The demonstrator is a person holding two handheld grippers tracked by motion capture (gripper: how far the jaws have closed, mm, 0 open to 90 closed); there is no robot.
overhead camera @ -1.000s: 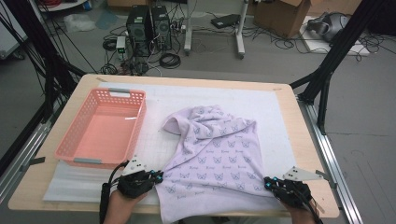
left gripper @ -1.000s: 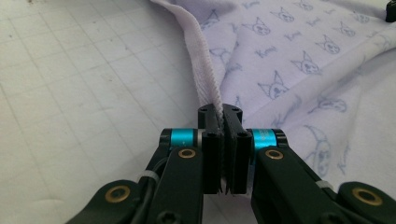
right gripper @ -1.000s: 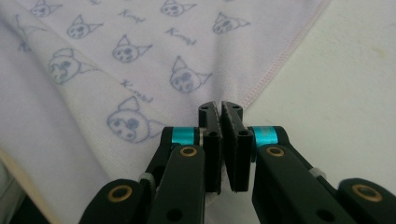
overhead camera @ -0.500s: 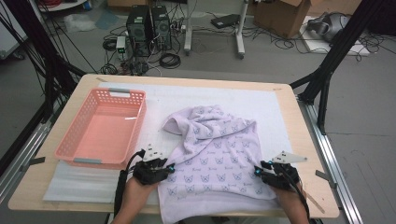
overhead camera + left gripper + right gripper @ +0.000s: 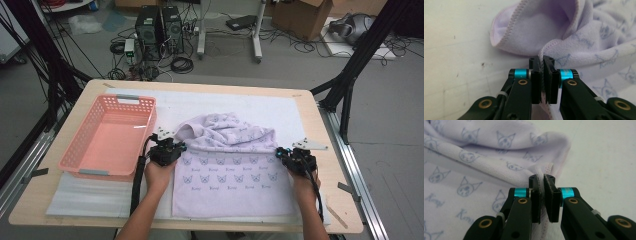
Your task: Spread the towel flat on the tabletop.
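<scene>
The lilac towel (image 5: 235,170) lies spread on the tabletop (image 5: 325,120) between the 2 tongs. The left tongs (image 5: 172,149) are clenched on its left hem, the right tongs (image 5: 286,155) on its right hem, its far half bunched just beyond both.

A pink basket (image 5: 107,137) sits empty at the left of the wooden desk (image 5: 320,150), on a white mat (image 5: 200,107). Beyond, computer towers (image 5: 160,25) and cables (image 5: 181,64) crowd the floor.
</scene>
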